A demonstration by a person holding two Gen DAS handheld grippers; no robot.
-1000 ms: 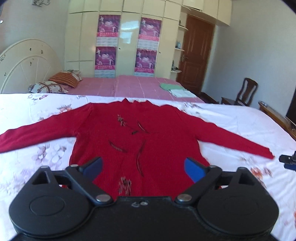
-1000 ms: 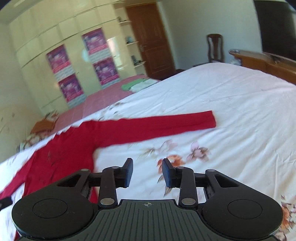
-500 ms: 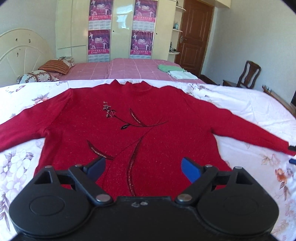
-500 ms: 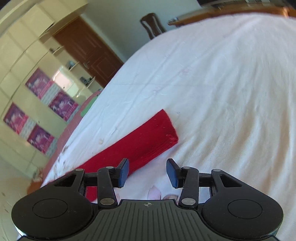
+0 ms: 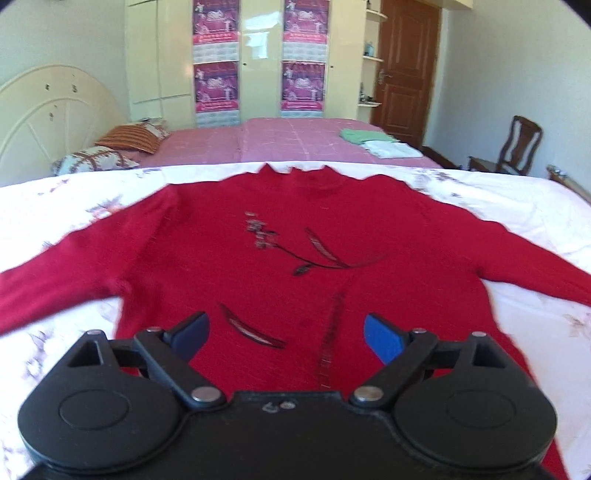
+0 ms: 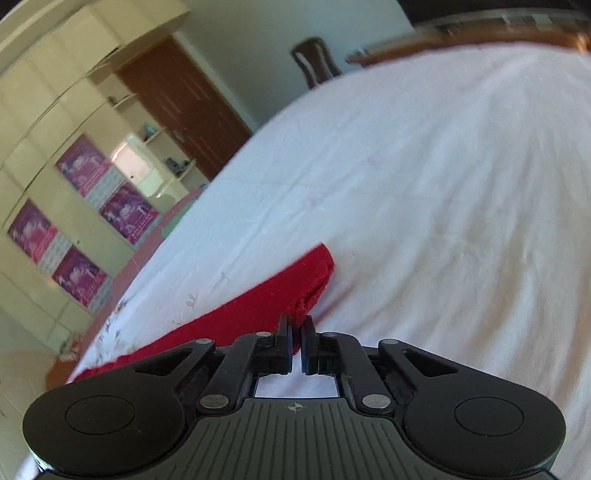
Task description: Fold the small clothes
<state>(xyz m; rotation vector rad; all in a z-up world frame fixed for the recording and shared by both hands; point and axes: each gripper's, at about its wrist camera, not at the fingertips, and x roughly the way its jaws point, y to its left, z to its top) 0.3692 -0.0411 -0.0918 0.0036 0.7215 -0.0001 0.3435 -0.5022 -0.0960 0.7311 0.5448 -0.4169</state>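
A red long-sleeved sweater (image 5: 295, 258) with dark leaf embroidery lies flat, front up, on the white floral bedsheet (image 5: 74, 206), both sleeves spread out. My left gripper (image 5: 286, 332) is open and empty, hovering over the sweater's lower body. In the right wrist view the sweater's right sleeve (image 6: 258, 302) lies across the sheet. My right gripper (image 6: 297, 332) is shut on the cuff edge of that sleeve.
A second bed with a pink cover (image 5: 295, 140), pillows (image 5: 99, 160) and folded green and white cloth (image 5: 373, 142) stands behind. A wardrobe (image 5: 258, 59), a brown door (image 5: 406, 70), a wooden chair (image 5: 517, 147) and a wooden footboard (image 6: 480, 33) lie beyond.
My right gripper moved down onto the sleeve cuff and closed on it. My left gripper moved forward over the sweater's body and stayed open.
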